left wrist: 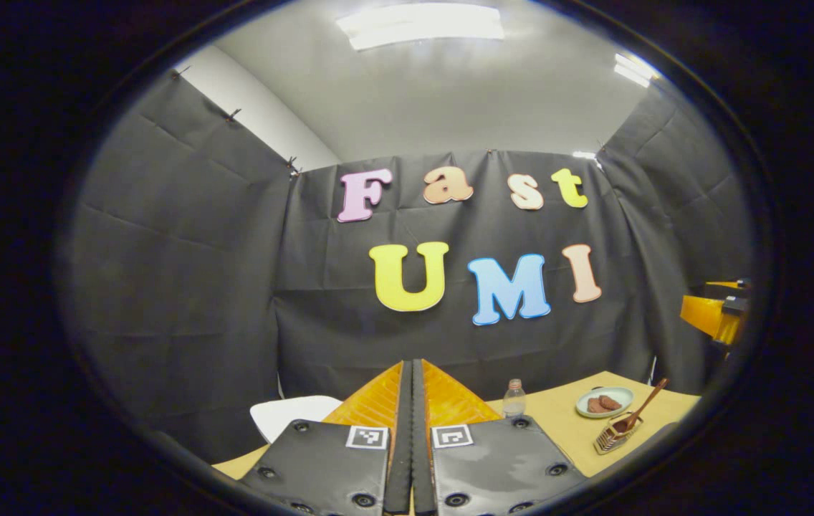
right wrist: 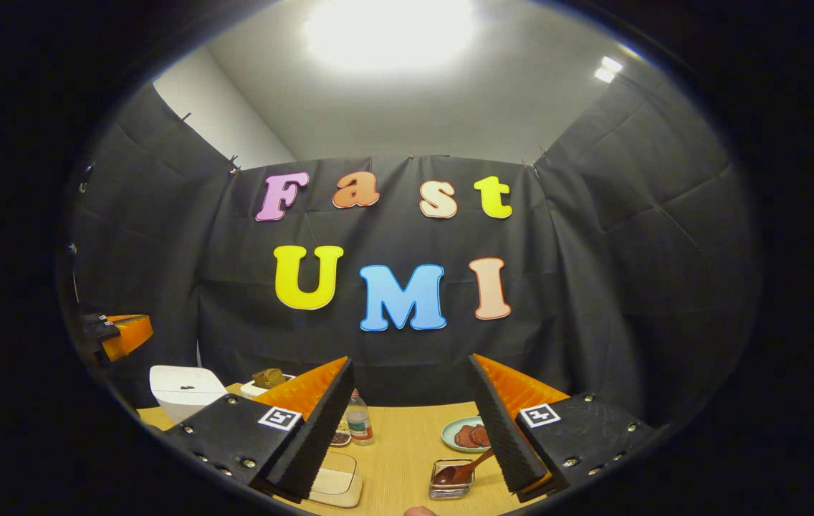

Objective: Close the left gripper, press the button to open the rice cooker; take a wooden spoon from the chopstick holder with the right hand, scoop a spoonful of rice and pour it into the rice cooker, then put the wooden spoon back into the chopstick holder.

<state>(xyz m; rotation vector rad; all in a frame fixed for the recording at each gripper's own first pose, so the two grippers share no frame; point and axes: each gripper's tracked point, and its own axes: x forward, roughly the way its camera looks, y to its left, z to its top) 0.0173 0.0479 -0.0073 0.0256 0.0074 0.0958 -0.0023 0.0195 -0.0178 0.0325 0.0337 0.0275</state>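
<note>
Above the worktop point(right wrist: 407, 437), the left claw point(left wrist: 411, 430) was clenched empty and the right claw point(right wrist: 407, 423) released; the rice cooker point(right wrist: 185, 390) button should be pressed squarely.

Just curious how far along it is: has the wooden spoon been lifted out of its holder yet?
No, in the right gripper view the wooden spoon sits in the chopstick holder on the table, with the open right gripper above it.

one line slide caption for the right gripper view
Open right gripper above the table, wooden spoon in its holder ahead.
</note>
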